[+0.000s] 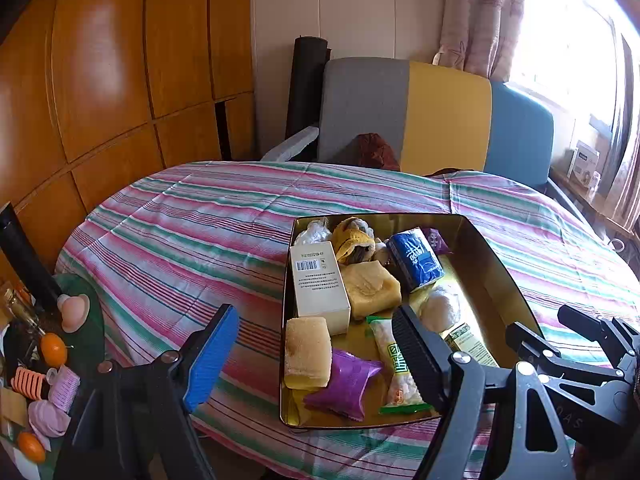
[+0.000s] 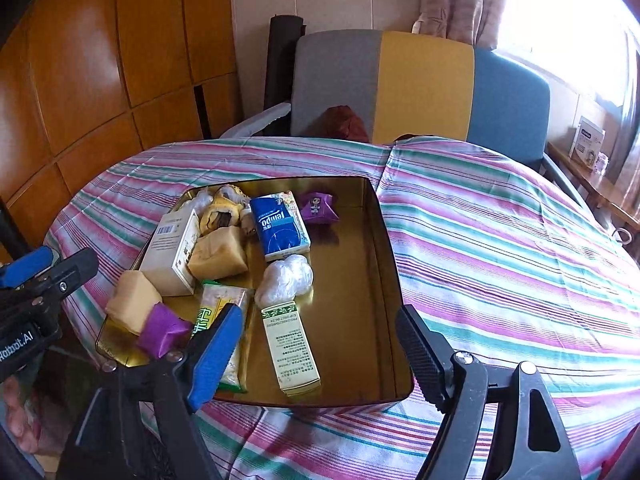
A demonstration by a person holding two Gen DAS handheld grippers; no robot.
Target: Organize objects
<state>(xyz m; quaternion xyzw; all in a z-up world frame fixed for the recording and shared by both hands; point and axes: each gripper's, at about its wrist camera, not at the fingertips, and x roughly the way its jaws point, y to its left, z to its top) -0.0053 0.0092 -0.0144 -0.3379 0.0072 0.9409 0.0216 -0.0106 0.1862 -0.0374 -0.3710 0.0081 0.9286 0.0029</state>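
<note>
Tin [image 2: 394, 280], gold and shiny inside, sits on my striped cloth [image 2: 500, 240] at twelve o'clock from both grippers, its near rim just ahead of the fingertips. Rounded corners, low straight walls. The right half of the floor is bare metal, plenty of room there; the left half is crowded. From the right wrist: a green-and-white carton [image 2: 291, 350] lies flat at six o'clock in the tin, a crinkly white plastic ball [image 2: 285, 278] touching its far end, a blue tissue pack [image 2: 280, 226] beyond that at twelve. A purple wrapper [image 2: 318, 207] sits alone at one o'clock, near the far wall. At nine o'clock a white box [image 2: 174, 252] lies among spongy yellow cakes [image 2: 218, 256]; another cake and a purple packet [image 2: 162, 330] ride up on the near-left rim. A green snack bag [image 2: 220, 308] runs behind my blue pad.

My right gripper [image 2: 320, 350] stands apart, nothing between the pads, hovering over the near edge. My left gripper [image 1: 316, 350] is also apart and empty, over the tin's near-left corner. The cloth is wrinkled, open all round at three o'clock. At nine in the left view, clutter [image 1: 52, 352] sits on a lower surface beside the cloth's edge.
</note>
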